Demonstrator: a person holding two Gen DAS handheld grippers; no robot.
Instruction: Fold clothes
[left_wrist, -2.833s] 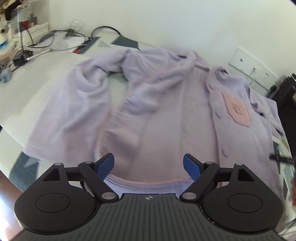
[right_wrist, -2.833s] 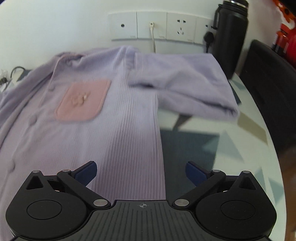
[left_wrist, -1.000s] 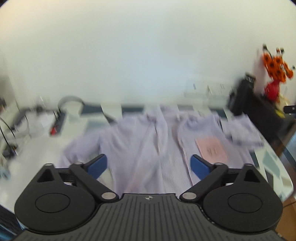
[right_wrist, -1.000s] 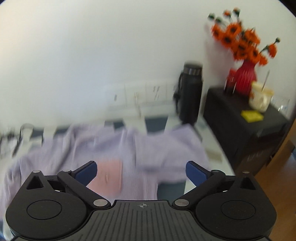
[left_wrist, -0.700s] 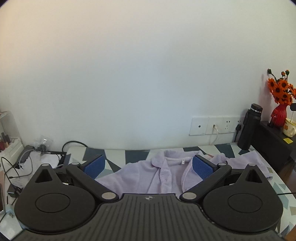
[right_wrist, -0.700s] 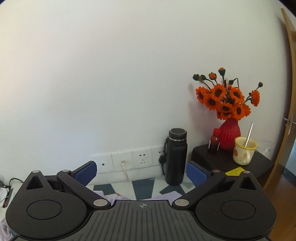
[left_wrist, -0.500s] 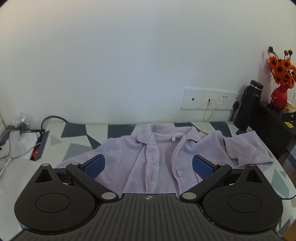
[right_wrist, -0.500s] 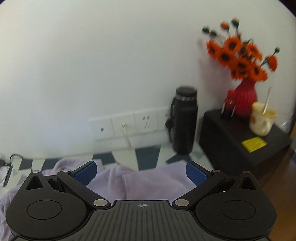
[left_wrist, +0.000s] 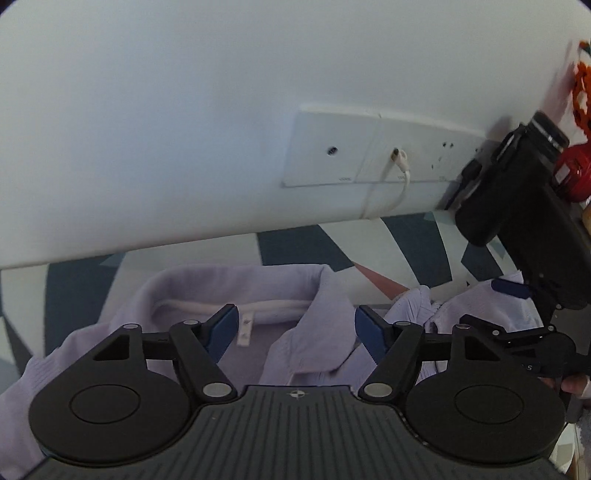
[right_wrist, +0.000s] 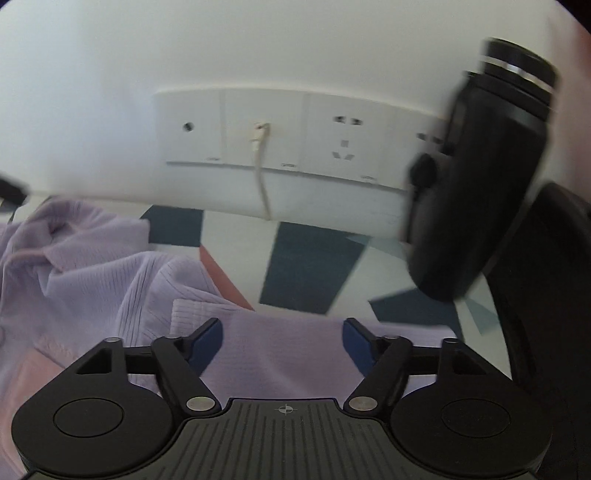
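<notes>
On patterned table (left_wrist: 303, 247): one lilac cardigan (left_wrist: 258, 288), two spread hand-held grippers.

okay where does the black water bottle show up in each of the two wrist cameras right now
Left wrist: black bottle at the far right edge, against the wall, beyond the lilac shirt.
Right wrist: black bottle large at upper right, standing on the patterned table.
Shared landmark: the white cable plugged into the wall socket panel, left of the bottle.
</notes>
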